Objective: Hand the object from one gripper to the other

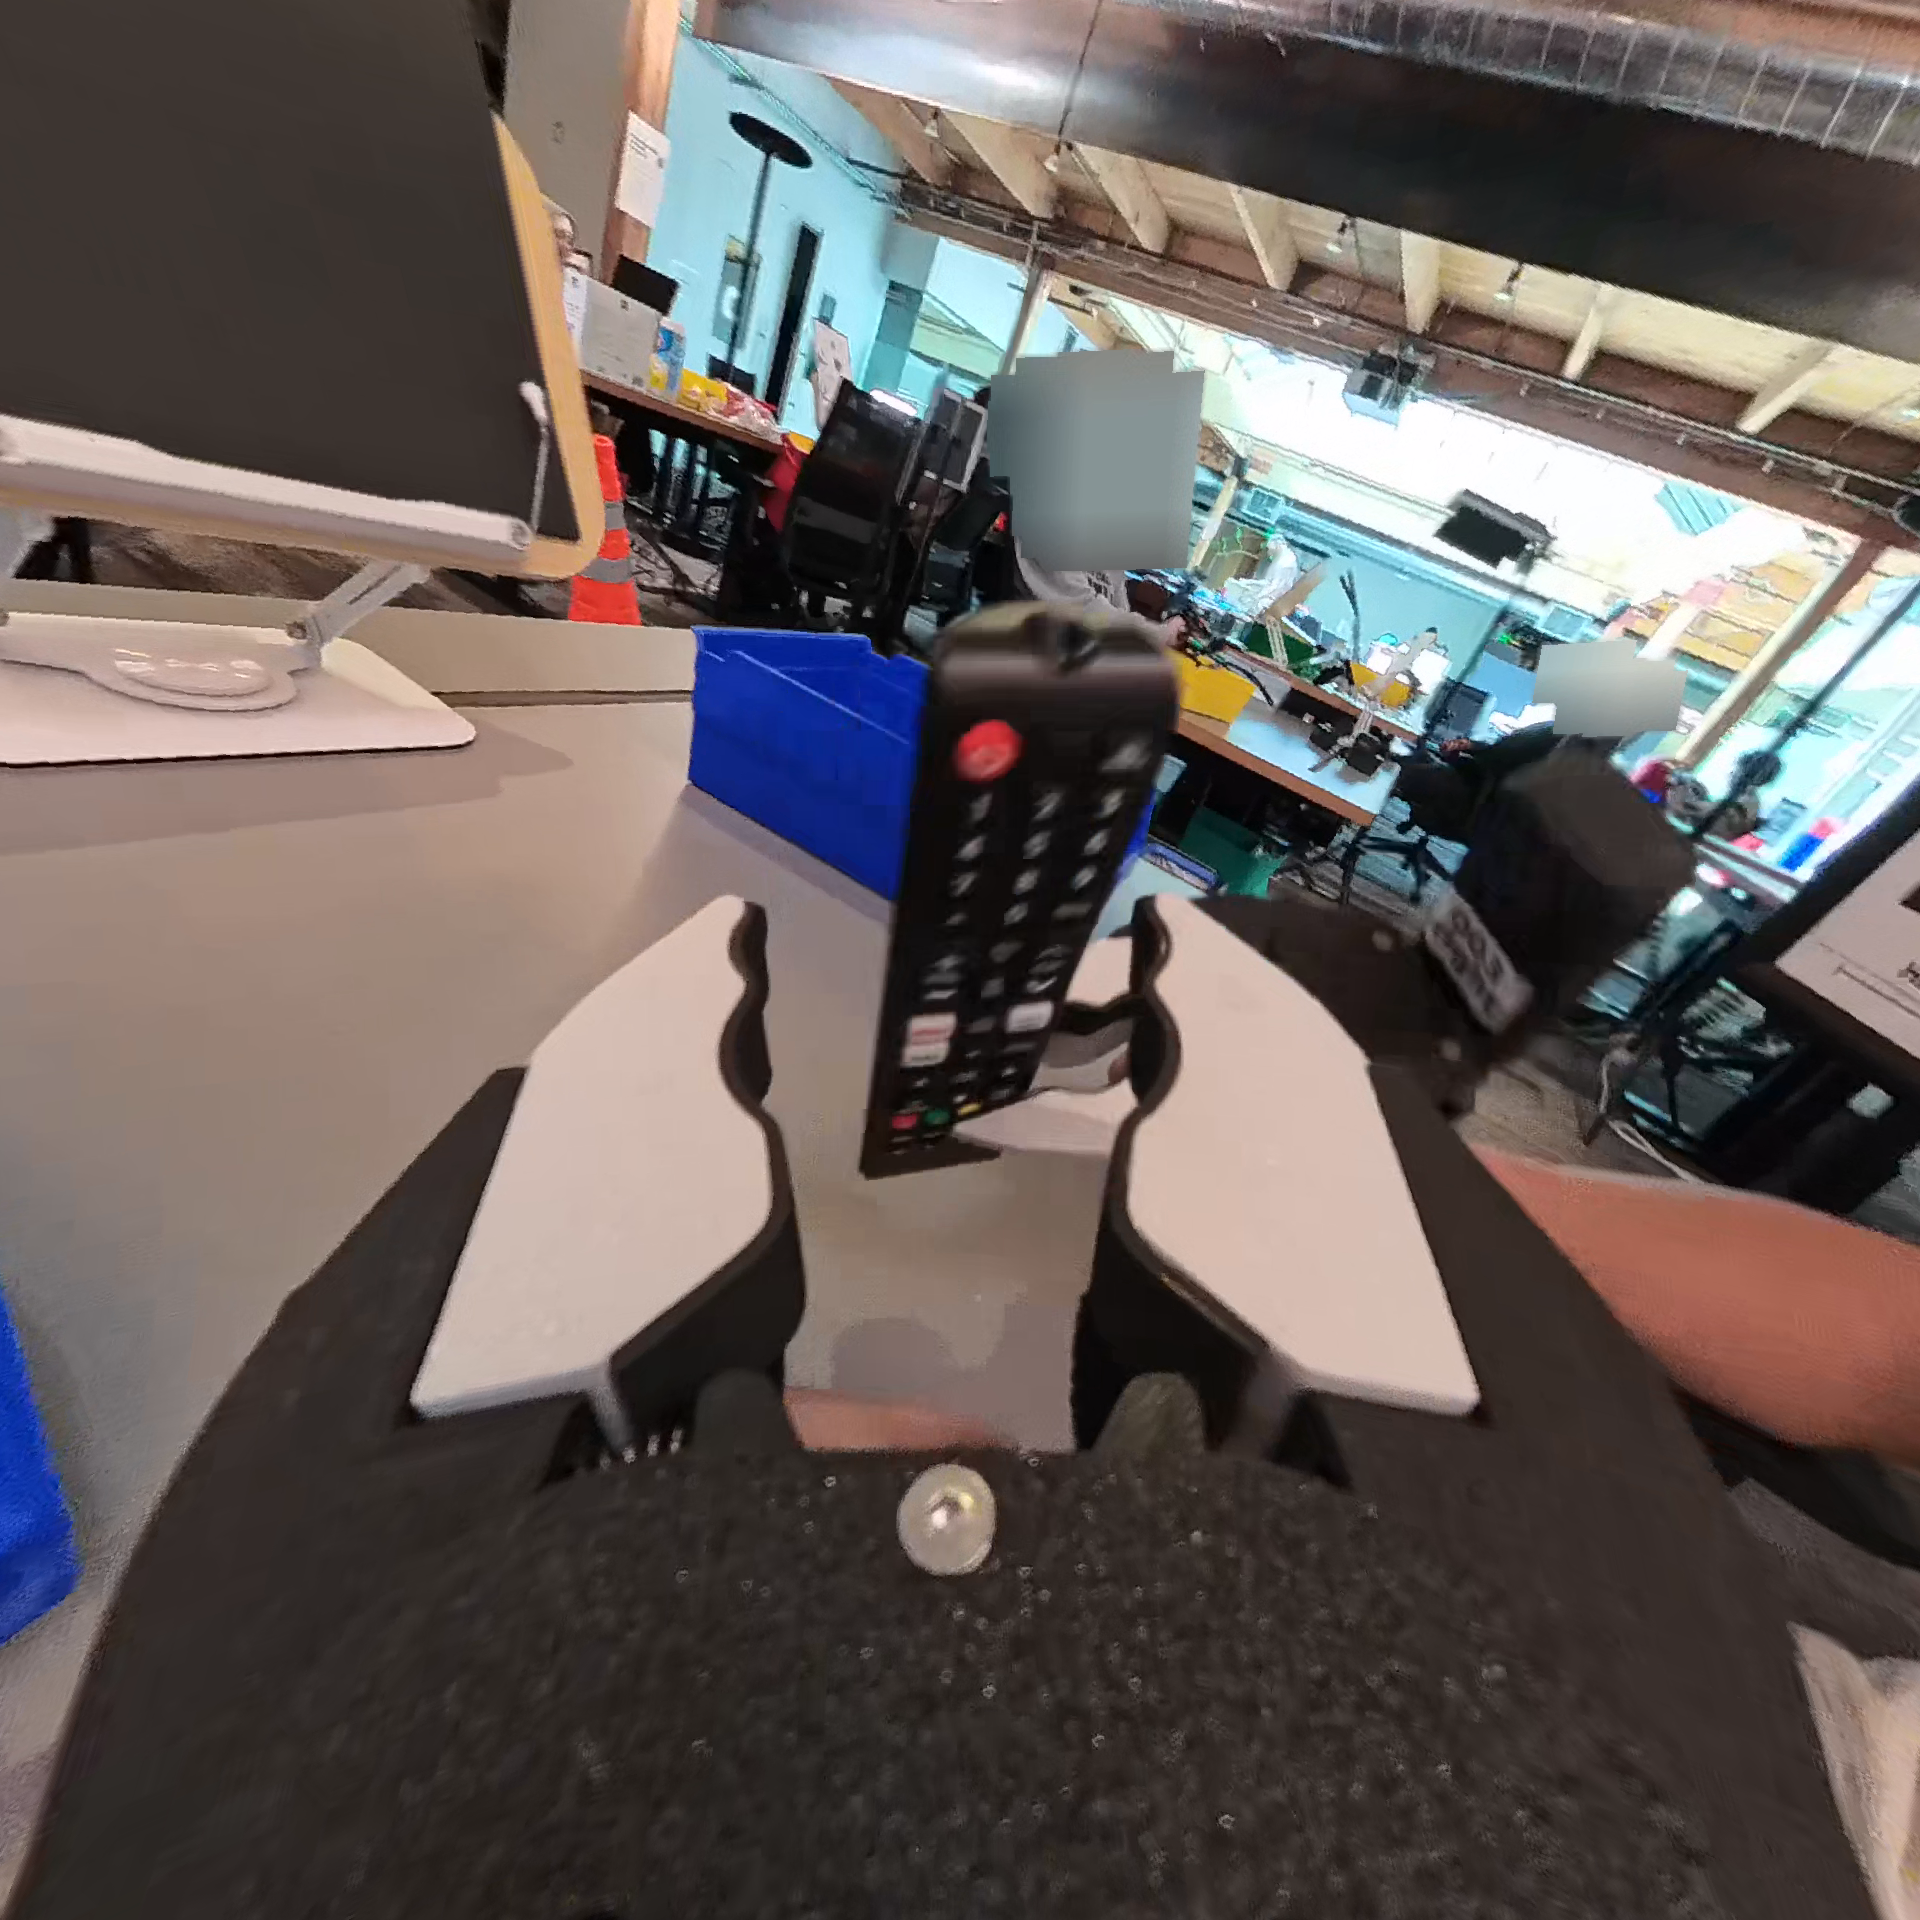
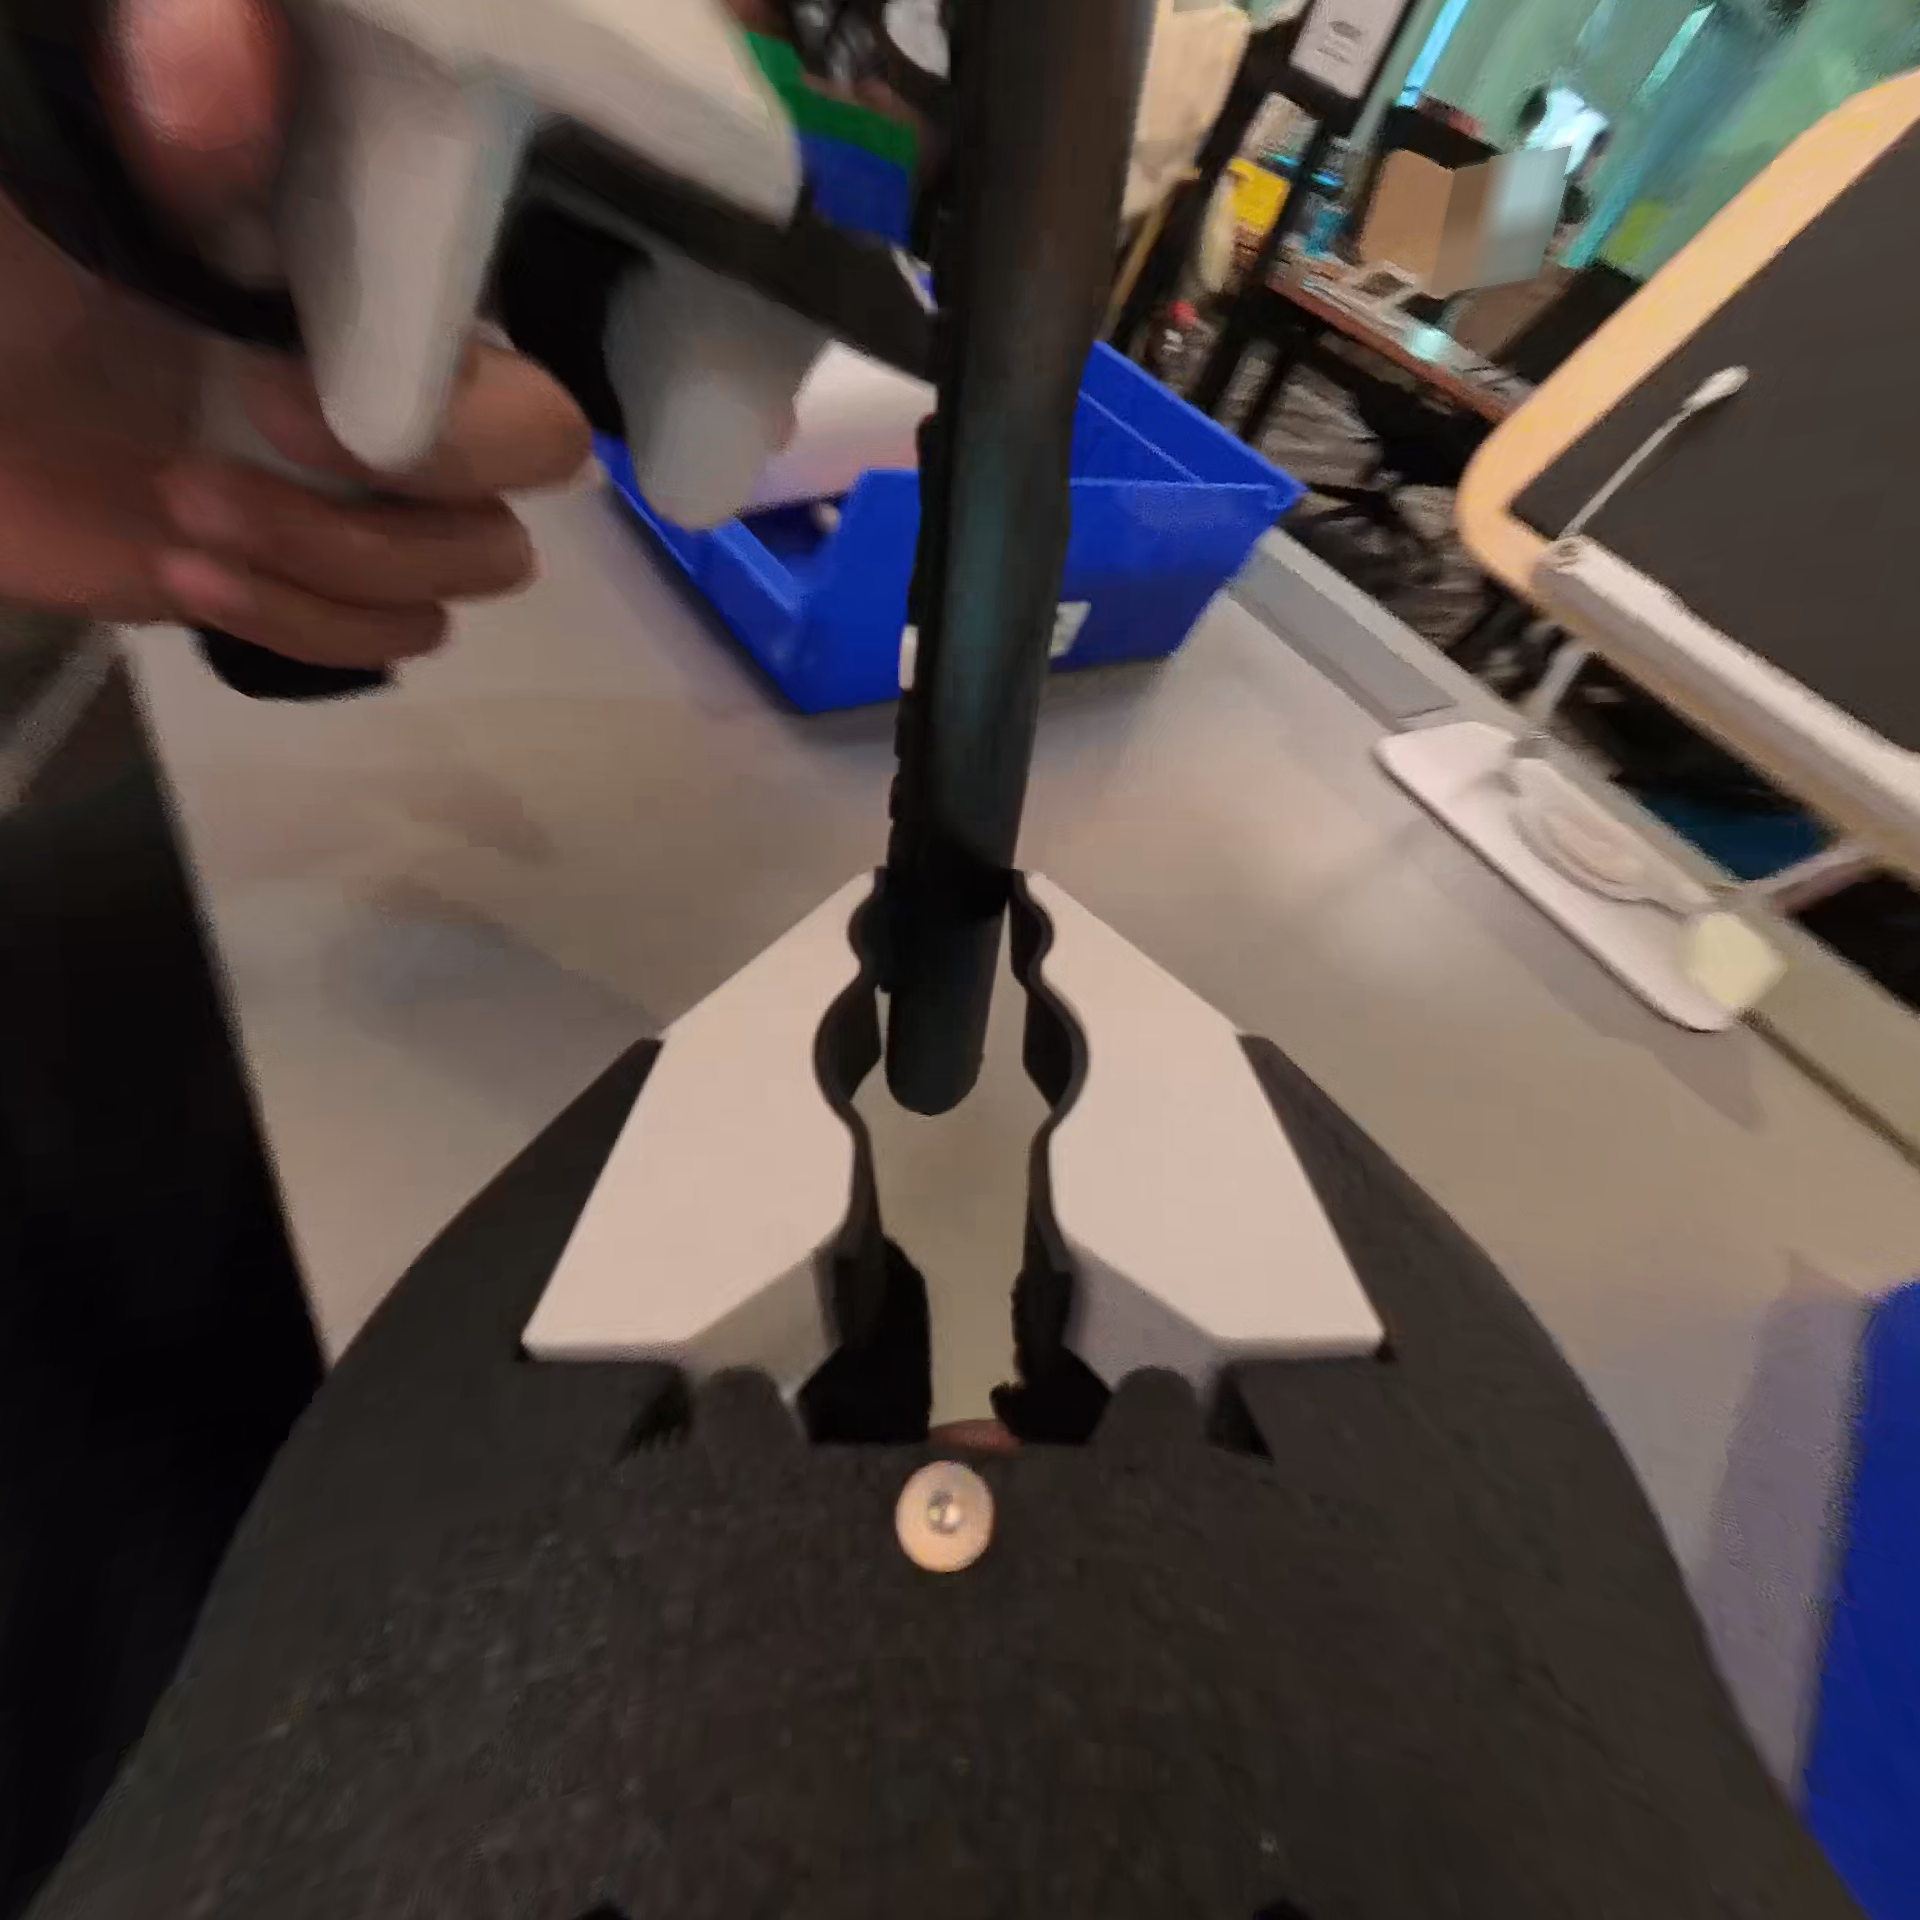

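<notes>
A black remote control (image 1: 1018, 904) stands upright above the grey table (image 1: 312, 987), buttons facing the left wrist camera. My left gripper (image 1: 948, 914) is open, its two white fingers on either side of the remote with a gap on each side. My right gripper (image 2: 948, 894) is shut on the remote's lower end (image 2: 997, 520), seen edge-on in the right wrist view. The right gripper's black body (image 1: 1351, 987) shows behind my left gripper's right finger. In the right wrist view the left gripper (image 2: 665, 260) shows at upper left, held by a hand (image 2: 208, 468).
A blue bin (image 1: 800, 748) stands on the table behind the remote; it also shows in the right wrist view (image 2: 1143, 540). A dark screen on a white stand (image 1: 260, 312) is at the left. Another blue thing (image 1: 26, 1507) sits at the near edge. People sit at desks far behind. About 9 cm separates my left fingertips from my right.
</notes>
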Available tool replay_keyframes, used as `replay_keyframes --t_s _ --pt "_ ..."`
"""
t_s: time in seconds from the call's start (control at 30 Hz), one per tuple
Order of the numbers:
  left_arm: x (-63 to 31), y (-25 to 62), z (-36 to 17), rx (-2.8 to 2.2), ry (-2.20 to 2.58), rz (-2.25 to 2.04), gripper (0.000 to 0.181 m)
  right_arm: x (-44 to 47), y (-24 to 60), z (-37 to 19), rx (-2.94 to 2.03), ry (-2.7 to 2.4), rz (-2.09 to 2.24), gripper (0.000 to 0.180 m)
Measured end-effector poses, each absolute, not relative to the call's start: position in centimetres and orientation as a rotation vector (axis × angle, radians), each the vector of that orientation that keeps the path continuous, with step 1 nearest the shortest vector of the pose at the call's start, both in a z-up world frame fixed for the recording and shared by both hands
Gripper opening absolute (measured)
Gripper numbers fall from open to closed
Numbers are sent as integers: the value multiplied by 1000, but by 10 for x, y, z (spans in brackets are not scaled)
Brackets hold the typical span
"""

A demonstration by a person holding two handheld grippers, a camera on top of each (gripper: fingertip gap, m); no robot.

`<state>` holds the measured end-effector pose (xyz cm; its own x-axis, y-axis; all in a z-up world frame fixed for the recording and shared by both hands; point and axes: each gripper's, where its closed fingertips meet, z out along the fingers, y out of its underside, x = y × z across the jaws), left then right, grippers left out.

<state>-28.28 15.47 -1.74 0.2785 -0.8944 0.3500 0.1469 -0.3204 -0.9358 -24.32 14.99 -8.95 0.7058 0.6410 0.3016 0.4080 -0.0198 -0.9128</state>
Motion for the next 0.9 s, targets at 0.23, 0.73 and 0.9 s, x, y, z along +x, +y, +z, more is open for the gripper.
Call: replay_keyframes --t_s 0.23,0.73,0.9 --pt "-263 123 -42 -1520 936 -1491 65 -256 115 -75 -1668 -770 1010 22" --pt "-242 86 -63 -1518 1122 -1583 24 -256 109 -37 -1509 -538 1452 22" --pt "-245 95 -56 -1501 1095 -1488 23 -239 117 -28 -1486 -546 1351 47"
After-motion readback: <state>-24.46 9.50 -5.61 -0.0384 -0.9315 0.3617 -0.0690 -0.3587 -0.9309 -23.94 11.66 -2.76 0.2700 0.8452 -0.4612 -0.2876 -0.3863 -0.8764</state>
